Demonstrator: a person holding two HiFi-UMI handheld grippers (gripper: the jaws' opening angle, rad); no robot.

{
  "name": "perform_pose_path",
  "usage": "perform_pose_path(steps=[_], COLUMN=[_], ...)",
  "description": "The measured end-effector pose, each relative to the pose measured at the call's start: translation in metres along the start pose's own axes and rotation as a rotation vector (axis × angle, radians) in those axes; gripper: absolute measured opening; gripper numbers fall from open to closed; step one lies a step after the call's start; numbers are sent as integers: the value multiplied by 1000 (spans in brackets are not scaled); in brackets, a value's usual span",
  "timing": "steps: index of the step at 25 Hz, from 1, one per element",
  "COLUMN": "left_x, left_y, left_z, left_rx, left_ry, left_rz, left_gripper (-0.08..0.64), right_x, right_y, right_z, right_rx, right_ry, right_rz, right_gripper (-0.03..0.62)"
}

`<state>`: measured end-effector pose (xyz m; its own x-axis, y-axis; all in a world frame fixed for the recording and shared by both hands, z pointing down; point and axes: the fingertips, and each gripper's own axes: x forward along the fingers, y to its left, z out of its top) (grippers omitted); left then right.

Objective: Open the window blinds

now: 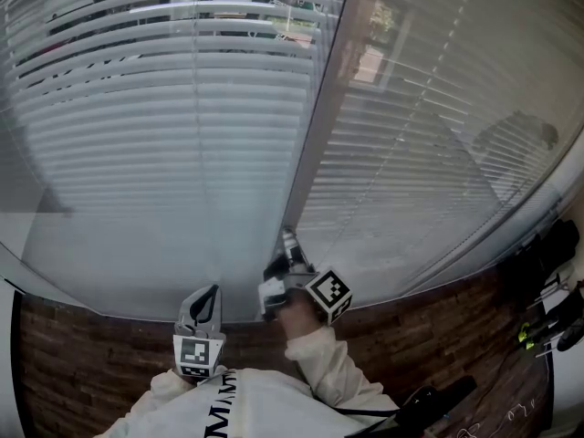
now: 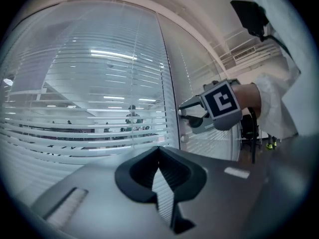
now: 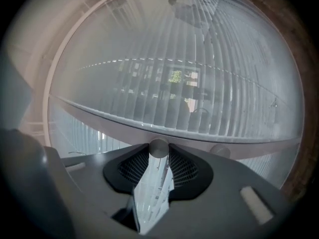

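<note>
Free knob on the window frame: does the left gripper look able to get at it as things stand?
Probably yes. The left gripper holds nothing and nothing lies between it and the free knob, though the right gripper, clamped on the neighbouring knob, crowds it.

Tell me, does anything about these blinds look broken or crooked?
Nothing looks broken. The left blind shows gaps between its upper slats while the lower ones look shut, perhaps only the viewing angle. The right blind hangs evenly.
</note>
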<state>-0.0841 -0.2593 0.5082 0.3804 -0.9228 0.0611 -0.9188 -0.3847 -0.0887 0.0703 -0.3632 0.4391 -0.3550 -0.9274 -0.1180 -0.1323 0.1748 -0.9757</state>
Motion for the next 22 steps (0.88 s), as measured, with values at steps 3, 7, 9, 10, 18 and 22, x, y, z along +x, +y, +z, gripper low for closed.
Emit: perform_pose_path(steps=[3,7,9,10,18,22], left_x=[-5,-10,-13,-13,-34,-48], left_y=[-3,-11,-16,-17,-32,-39], left_z=[-3,-4,-5,-4,3,-2], left_rx=[3,4,3,3,7,18], left_ry=[0,4,8,11,42,59], left_rz=[11,33,44,50,116,133], left_gripper=[0,0,0,0,0,0], right_x=[0,-1,0,2,-15,-45], right_y=[-4,-8,-10,-9,-2,-3], right_z=[-2,0,1,2,1,-5], right_rx=[115,256,268,265,138,-11], right_ry=[0,-8,2,12,111,162], right_rz=[16,13,9,14,41,76], right_gripper=[114,114,114,112,123,107])
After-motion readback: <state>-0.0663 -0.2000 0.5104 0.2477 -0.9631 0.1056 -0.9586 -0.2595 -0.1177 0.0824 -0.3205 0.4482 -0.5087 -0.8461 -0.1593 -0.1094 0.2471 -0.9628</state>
